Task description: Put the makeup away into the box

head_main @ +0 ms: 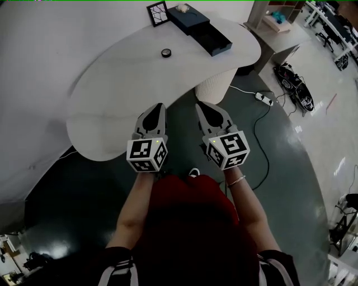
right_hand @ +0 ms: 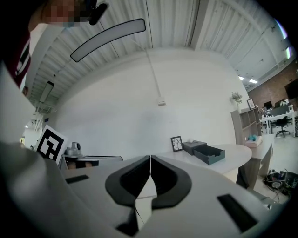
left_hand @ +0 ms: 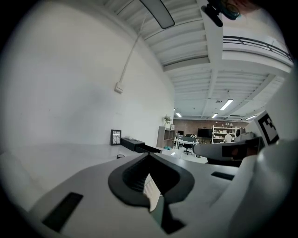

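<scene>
A dark box point(head_main: 197, 27) with its drawer pulled open stands at the far end of the white curved table point(head_main: 123, 95). A small round black makeup compact point(head_main: 166, 52) lies alone on the tabletop, to the left of and nearer than the box. Both grippers hover side by side over the table's near edge, well short of the compact. My left gripper point(head_main: 158, 107) is shut and empty, and so is my right gripper point(head_main: 202, 106). The left gripper view shows the box point(left_hand: 132, 145) and compact point(left_hand: 120, 156) far ahead. The right gripper view shows the box point(right_hand: 208, 153) to the right.
A small framed picture point(head_main: 157, 13) stands left of the box, at the table's back edge. The table's ribbed pedestal point(head_main: 212, 86) stands below its right part. A power strip with cables point(head_main: 264, 98) lies on the dark floor at right. Another desk point(head_main: 279, 25) stands beyond.
</scene>
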The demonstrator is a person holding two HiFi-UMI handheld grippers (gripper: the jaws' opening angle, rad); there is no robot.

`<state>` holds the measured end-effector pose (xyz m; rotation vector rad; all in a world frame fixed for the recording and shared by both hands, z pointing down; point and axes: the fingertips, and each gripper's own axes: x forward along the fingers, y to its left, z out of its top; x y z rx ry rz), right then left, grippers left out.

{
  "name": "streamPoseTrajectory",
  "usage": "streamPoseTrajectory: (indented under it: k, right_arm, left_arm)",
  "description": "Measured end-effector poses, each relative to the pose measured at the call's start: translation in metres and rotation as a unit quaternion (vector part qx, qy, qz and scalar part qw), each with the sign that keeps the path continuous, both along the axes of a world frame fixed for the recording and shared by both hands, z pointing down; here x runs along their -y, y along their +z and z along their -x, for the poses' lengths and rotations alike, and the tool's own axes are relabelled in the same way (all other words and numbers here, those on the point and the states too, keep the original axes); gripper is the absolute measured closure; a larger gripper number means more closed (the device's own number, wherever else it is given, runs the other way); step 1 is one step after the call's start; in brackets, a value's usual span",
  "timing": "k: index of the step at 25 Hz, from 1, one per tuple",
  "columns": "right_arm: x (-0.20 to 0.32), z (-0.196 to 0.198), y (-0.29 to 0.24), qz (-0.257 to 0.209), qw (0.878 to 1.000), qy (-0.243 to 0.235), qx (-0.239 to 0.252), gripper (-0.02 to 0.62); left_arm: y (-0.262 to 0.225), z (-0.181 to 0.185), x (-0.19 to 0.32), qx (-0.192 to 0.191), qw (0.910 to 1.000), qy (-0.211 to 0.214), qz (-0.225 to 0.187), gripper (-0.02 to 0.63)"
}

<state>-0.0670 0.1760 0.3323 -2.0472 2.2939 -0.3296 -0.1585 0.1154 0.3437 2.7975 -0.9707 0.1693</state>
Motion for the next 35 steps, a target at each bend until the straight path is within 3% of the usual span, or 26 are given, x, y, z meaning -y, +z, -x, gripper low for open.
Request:
streamPoseTrajectory:
  k: [5,16,23,35]
  right_arm:
    - [0.005,-0.009,0.001,0.007,1.0,-0.013,0.006,0.58]
    - [0.027,-0.029,0.005,0.025,0.999,-0.005,-0.028,0.58]
    - [0.054,-0.044,0.02,0.051,0.999,0.012,0.005,0.58]
    - [0.117,-0.07,0.041,0.091,0.996,0.018,0.003,0.578]
  left_arm:
    - [-0.002,-0.011,0.005,0.003,0.9999,-0.01,-0.005,0.584]
    - [-0.003,-0.021,0.036,0.0,0.9997,-0.021,0.011,0.583]
    - [0.006,-0.039,0.058,-0.004,0.9999,0.0,0.015,0.583]
    - [0.023,-0.074,0.116,-0.007,0.9992,0.016,0.035,0.584]
